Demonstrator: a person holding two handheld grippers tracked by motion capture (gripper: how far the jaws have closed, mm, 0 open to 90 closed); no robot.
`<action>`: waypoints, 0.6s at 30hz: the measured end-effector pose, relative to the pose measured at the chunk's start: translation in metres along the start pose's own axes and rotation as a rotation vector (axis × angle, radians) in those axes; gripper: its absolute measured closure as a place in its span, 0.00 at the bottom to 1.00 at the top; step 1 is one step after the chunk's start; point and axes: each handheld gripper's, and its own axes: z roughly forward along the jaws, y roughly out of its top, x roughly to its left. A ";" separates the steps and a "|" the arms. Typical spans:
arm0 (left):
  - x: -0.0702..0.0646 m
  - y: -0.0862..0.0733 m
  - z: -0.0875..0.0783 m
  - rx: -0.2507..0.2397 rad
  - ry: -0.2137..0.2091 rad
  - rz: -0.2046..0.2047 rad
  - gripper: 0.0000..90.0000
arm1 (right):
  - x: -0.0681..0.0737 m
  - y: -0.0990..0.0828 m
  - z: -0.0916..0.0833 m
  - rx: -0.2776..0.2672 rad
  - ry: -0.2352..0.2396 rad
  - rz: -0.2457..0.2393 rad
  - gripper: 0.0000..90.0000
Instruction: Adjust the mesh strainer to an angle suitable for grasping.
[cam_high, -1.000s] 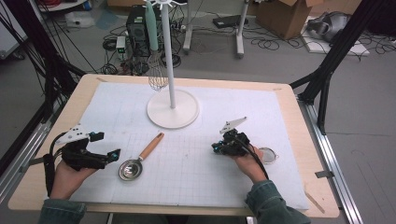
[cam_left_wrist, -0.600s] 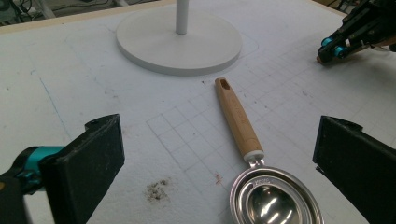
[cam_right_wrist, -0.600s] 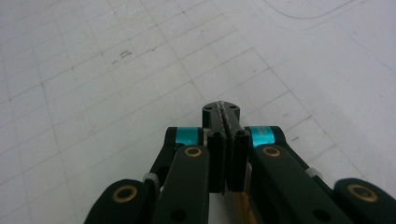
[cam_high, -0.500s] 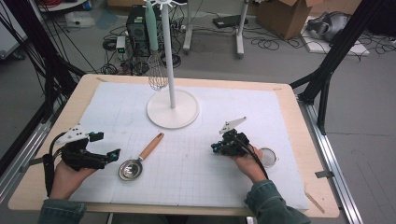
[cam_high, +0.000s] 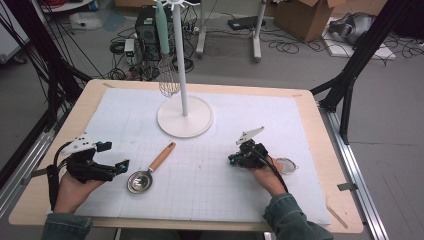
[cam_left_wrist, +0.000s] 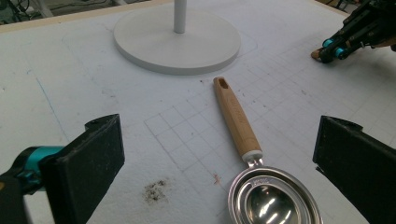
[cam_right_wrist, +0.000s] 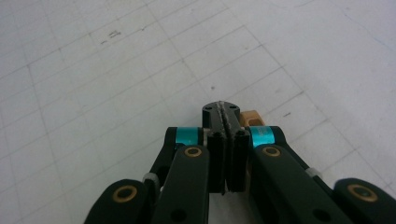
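The left gripper (cam_high: 107, 167) rests low on the white mat (cam_high: 210, 200) with its jaws spread wide and nothing between them. Just in front lies the spoon (cam_left_wrist: 254, 175), its metal bowl near the jaws and its wooden handle pointing to the stand (cam_high: 185, 116). The right gripper (cam_high: 239, 159) has its jaws pressed together, empty.

Both grippers are black: the left gripper (cam_high: 111, 168) carries a grey three-cornered plate and teal collars behind its flat black pads (cam_left_wrist: 99, 156). The right gripper (cam_right_wrist: 226, 116) shows brass-coloured pivot screws and teal bands on its links. Blue, seemingly denim sleeves (cam_high: 295, 221) sit at the bottom of the frame.
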 end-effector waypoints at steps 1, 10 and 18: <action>0.000 0.000 0.000 0.001 -0.001 -0.002 0.03 | -0.001 0.001 0.001 -0.002 0.000 0.000 1.00; 0.002 0.000 -0.001 -0.001 0.002 -0.002 0.03 | -0.008 0.007 0.006 -0.011 -0.026 0.033 1.00; 0.001 0.000 -0.001 -0.002 0.003 -0.002 0.03 | -0.018 0.010 0.006 -0.017 -0.077 0.058 1.00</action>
